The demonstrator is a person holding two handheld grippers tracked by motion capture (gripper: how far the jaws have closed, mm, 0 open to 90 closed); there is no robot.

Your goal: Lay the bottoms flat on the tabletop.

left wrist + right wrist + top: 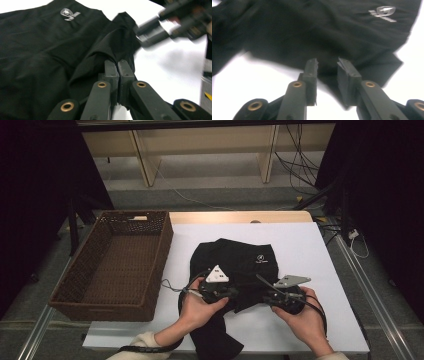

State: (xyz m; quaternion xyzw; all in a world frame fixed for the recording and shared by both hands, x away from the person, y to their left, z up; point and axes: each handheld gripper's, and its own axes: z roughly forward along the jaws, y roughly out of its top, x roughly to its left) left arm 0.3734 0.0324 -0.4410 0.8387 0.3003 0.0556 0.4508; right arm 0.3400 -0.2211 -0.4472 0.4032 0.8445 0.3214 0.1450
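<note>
Garment (235, 265): black shorts or similar sportswear with a small white logo (261, 260), lying crumpled on the white bench (320, 250), just right of the brown wicker basket (115, 265). One part trails off toward the near edge of the bench, between the person's forearms.

Left gripper (231, 293) sits over the lower middle of the cloth. In the left gripper view its jaws are clenched on a raised fold of the black fabric (110, 50), pads nearly meeting with thin cloth pinched between them. Right gripper (266, 296) is held near the garment's lower right edge. In the right gripper view its jaws (327, 65) stand parted with a clear gap, cloth lying beyond and below the tips, nothing pressed between the pads: released.

Handling judgement: thin, soft, limp synthetic, light, probably a bit slick. It will sag and bunch when lifted and won't hold any shape, so one pinch only drags a peak up. Not fragile. Best hold looks like a hem or the waistband edge, where doubled fabric gives the pads more to bite. Right jaws probably need the loose corner at lower right (392, 65), well apart from the left pinch, so the cloth can be spread or folded between the two.
</note>
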